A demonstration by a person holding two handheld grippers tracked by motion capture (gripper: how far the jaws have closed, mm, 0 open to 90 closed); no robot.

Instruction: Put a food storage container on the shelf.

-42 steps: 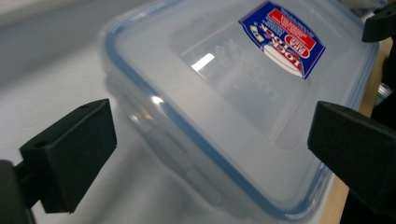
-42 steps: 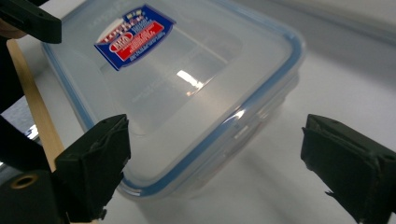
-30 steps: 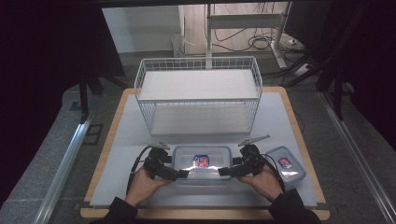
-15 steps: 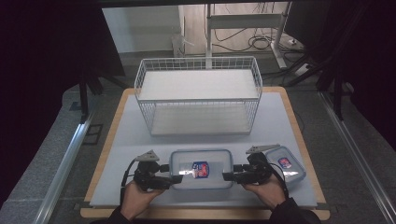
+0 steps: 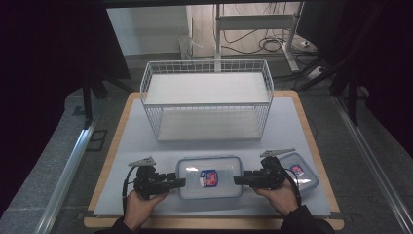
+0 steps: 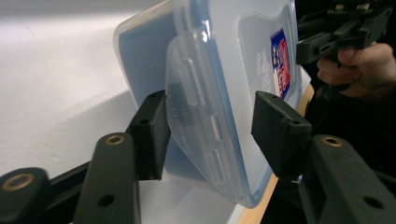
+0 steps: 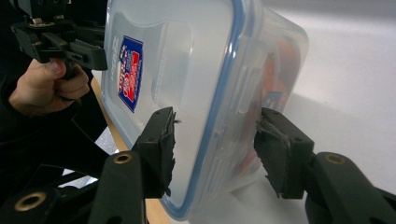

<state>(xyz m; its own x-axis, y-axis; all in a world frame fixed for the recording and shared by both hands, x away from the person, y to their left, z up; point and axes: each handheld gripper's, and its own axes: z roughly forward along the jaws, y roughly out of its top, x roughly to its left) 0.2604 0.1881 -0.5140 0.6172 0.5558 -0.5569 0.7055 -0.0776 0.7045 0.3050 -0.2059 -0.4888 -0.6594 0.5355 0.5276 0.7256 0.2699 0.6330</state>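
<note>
A clear lidded box (image 5: 210,177) with a blue seal and a red-and-blue label lies flat near the front edge of the bench (image 5: 146,141), between the two grippers. The left gripper (image 5: 179,182) comes at the box's left end and the right gripper (image 5: 239,180) at its right end, both held level and pointing toward each other. In the left gripper view the box's (image 6: 219,93) end flap stands between the jaws; one jaw sits against the base side, the other close to the lid with what looks like a thin gap, though the angle makes that hard to judge. In the right gripper view the jaws straddle the box's (image 7: 196,93) other end, one against the lid, the other at the base, seemingly touching. Both pairs of jaws have just been closing, with the box's ends between them. A second, smaller lidded box (image 5: 299,173) lies just right of the right hand (image 5: 280,197), near the bench's right edge. A white wire basket (image 5: 207,100) stands at the back of the bench, well apart from the box. The left hand (image 5: 141,207) grips its tool from below.
</note>
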